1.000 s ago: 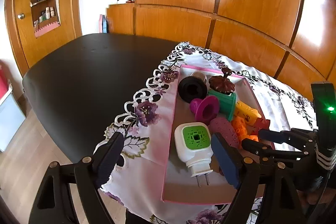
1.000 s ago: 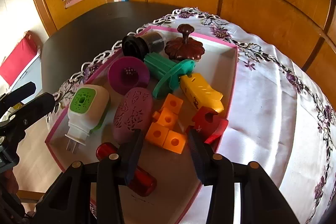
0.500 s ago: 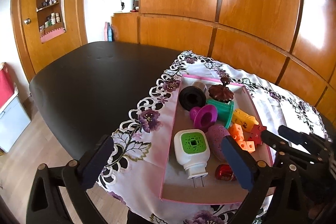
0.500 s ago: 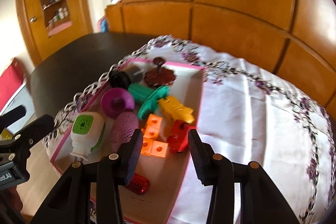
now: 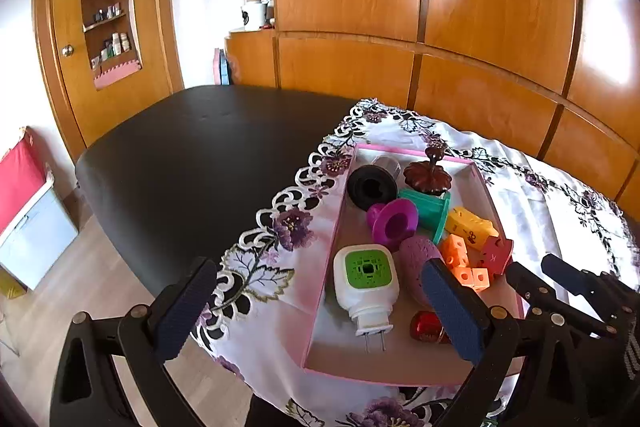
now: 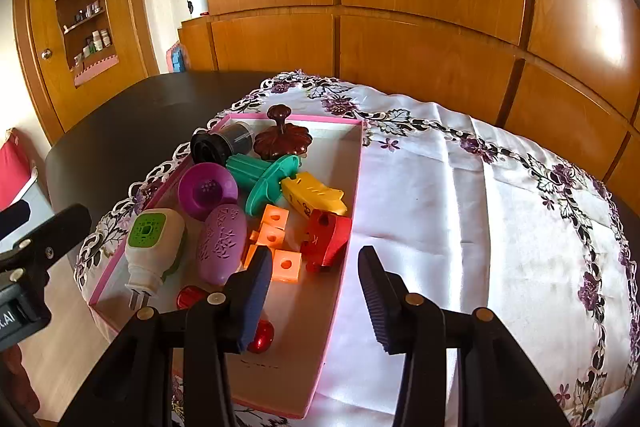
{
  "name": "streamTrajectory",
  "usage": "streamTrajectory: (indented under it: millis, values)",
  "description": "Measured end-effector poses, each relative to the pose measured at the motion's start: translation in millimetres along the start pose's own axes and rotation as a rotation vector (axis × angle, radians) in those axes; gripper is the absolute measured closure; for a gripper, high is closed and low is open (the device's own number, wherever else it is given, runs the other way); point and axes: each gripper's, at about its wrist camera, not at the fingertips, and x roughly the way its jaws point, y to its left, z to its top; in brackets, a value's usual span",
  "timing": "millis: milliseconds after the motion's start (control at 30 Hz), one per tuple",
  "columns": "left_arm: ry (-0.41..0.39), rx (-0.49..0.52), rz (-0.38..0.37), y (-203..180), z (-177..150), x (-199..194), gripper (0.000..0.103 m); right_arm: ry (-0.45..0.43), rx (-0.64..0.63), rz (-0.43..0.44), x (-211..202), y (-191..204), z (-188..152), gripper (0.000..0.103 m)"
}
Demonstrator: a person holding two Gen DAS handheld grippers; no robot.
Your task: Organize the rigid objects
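A pink-rimmed shallow box [image 6: 352,187] [image 5: 320,307] lies on a white flowered cloth and holds several rigid items: a white and green plug-in device [image 6: 154,239] [image 5: 366,277], a purple oval [image 6: 222,243], orange cubes [image 6: 276,247], a red piece [image 6: 328,235], a yellow piece [image 6: 314,193], a teal spool [image 6: 264,175], a purple funnel [image 6: 206,189], a black cap [image 6: 208,147] and a brown lid [image 6: 282,139]. My left gripper [image 5: 316,311] is open and empty above the box's near left corner. My right gripper [image 6: 316,295] is open and empty above the box's near right edge.
The white cloth [image 6: 480,227] covers the right part of a dark table [image 5: 200,155]. Wooden wall panels [image 6: 400,27] stand behind. A door with shelves [image 5: 108,23] is at the far left. A small red object [image 6: 262,337] lies near the box's front.
Both grippers have pulled back and risen away from the box, so the items look smaller and farther. Both stay open. The items in the box have not moved.
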Motion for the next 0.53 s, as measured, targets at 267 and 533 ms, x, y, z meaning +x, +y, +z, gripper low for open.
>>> streamTrajectory:
  millis: [267, 533]
  values:
    - [-0.022, -0.016, -0.006, 2.0, 0.4, -3.5, 0.000, -0.003, 0.007, -0.005, -1.8, -2.9, -1.1, 0.058]
    - [-0.035, -0.011, 0.006, 3.4, -2.5, -3.5, 0.001, -0.011, -0.004, -0.008, -3.7, -0.8, -2.0, 0.058]
